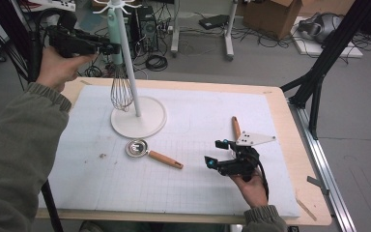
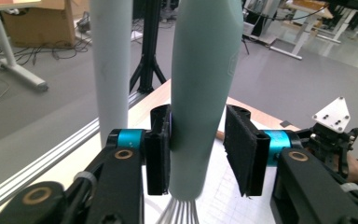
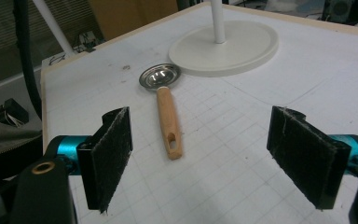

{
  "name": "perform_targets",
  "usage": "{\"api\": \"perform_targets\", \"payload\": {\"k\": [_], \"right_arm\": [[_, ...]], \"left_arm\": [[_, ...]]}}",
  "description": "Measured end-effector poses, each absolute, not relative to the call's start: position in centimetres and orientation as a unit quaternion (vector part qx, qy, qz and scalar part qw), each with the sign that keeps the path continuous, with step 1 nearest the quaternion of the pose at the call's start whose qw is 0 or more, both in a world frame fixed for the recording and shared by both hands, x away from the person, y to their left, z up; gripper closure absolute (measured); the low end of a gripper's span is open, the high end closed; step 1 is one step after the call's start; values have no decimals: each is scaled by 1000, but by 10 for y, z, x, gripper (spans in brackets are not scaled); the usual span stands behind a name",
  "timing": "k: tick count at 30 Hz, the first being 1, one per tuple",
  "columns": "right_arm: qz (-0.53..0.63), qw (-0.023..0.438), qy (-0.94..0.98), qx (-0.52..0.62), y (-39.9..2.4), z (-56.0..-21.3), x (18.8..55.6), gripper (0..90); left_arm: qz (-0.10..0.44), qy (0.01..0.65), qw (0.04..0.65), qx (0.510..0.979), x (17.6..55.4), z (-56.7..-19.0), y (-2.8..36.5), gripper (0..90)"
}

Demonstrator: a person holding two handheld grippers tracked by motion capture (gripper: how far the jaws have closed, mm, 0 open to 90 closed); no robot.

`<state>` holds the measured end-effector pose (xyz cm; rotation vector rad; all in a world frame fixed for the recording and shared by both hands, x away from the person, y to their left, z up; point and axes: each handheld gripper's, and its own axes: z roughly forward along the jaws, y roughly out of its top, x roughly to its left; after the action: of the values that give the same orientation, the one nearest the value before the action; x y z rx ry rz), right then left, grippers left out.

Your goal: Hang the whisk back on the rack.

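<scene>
- Left gripper (image 2: 198, 140) up at the stand (image 1: 149, 123), fingers (image 2: 244, 154) parted around the whisk (image 1: 121, 94) handle: one pad against it, the other just clear. Open, not clamping.
- Whisk upright beside the pole, wires down and off the surface (image 1: 212, 193), handle top reaching the hooks at the stand's head. Judged to be hanging there on its own, though the hook itself is too small to make out.
- First item therefore looks done, short of drawing the left gripper away without knocking the whisk loose.
- Right gripper (image 1: 215, 152) low over the surface, fingers (image 3: 107, 154) wide apart and holding nothing, aimed at the scoop (image 3: 168, 116).
- Scoop flat on the surface, metal bowl just beside the stand base, wooden handle pointing toward the right gripper. Not yet touched.
- Second wooden handle (image 1: 235, 128) lying just beyond the right gripper, its far end hidden by the grey plate; kind of tool cannot be told.
- Left to do, as judged: pick up the scoop and hang it by the hole in its handle, then the same for the other tool. Roughly a third along.
</scene>
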<state>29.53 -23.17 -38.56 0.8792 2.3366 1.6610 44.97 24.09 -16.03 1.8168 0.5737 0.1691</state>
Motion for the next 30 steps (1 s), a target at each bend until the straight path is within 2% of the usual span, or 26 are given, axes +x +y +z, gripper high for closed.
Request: {"api": "perform_targets", "payload": {"k": [8, 15, 22, 30], "right_arm": [[554, 73, 776, 292, -233, -385, 295, 213], [559, 85, 769, 297, -240, -382, 293, 213], [561, 89, 764, 307, -247, -382, 295, 208], [562, 88, 760, 315, -251, -383, 298, 206]], "left_arm": [[82, 249, 568, 780, 444, -157, 247, 574], [93, 243, 563, 785, 432, -151, 250, 593], [101, 232, 568, 784, 420, -144, 252, 671], [100, 222, 572, 783, 412, -136, 251, 839]]}}
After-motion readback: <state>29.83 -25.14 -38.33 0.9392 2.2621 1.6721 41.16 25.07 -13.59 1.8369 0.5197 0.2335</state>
